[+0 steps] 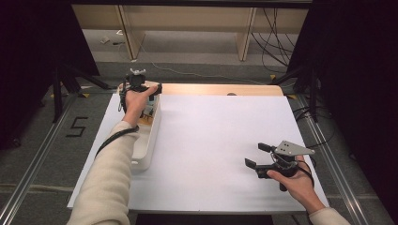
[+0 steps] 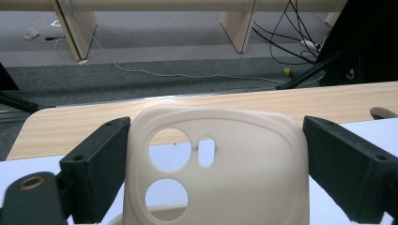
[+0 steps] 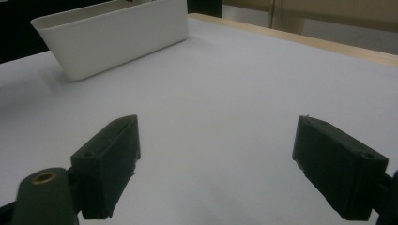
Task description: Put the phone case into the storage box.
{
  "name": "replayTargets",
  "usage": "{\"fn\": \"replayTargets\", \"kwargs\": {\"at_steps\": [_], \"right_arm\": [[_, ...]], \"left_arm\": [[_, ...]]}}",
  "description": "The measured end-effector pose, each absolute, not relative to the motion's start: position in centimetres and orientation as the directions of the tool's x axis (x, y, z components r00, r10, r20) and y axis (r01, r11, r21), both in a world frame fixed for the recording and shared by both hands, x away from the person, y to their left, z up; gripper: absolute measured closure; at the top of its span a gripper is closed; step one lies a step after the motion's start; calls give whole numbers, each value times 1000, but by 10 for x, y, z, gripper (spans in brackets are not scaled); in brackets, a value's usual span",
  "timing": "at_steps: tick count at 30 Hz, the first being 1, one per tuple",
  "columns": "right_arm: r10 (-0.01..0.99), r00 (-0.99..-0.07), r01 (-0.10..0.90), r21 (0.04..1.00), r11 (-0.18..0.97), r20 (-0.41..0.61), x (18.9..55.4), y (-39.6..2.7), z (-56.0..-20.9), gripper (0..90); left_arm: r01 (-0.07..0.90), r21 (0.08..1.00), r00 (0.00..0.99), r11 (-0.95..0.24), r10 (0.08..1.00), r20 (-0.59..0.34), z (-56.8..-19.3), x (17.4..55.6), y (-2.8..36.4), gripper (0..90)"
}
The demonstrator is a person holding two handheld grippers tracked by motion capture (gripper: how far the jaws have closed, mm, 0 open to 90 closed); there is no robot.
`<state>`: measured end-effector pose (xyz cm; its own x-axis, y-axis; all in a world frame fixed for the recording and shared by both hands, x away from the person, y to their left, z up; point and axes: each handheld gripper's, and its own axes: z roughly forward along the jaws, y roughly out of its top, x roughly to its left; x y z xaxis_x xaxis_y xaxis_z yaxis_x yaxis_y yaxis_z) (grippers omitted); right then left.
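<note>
Nearest the person, at the front right of the white sheet (image 1: 211,140) that covered the table, the right gripper (image 1: 257,155) was held low over the surface with its jaws pointing left toward the middle. In the right gripper view its two black jaws stood wide apart, with nothing between them but bare white sheet; the pads (image 3: 110,164) touched nothing that could be seen.

Farther off, along the left edge of the sheet, lay a long white bin (image 1: 149,140), its length running away from the person. The right gripper view showed the bin (image 3: 117,37) well apart from the right jaws.

At the far end of that bin the left gripper (image 1: 149,96) was held over it by the person's left hand (image 1: 135,101), the cream sleeve stretching back along the bin's side. In the left gripper view a cream phone case (image 2: 216,168) stood upright between the jaws, its back facing the camera, with two round camera openings and a small oblong slot. The jaws were spread about as wide as the case. The left pad (image 2: 101,168) lay against the case's edge; the right one sat just beside the other edge, and whether it pressed on it could not be told. Beyond the case ran the wooden table edge (image 2: 234,101), then grey floor with cables.
</note>
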<state>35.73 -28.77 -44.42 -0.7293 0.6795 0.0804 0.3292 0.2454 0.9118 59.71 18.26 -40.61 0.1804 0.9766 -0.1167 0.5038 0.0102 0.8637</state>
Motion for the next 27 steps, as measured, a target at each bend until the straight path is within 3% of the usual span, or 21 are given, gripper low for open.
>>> {"fn": "replayTargets", "kwargs": {"at_steps": [27], "right_arm": [[679, -730, 329, 912, 246, 80, 357, -288, -444, 161]], "left_arm": [[512, 859, 179, 22, 975, -131, -409, 597, 185, 104]]}}
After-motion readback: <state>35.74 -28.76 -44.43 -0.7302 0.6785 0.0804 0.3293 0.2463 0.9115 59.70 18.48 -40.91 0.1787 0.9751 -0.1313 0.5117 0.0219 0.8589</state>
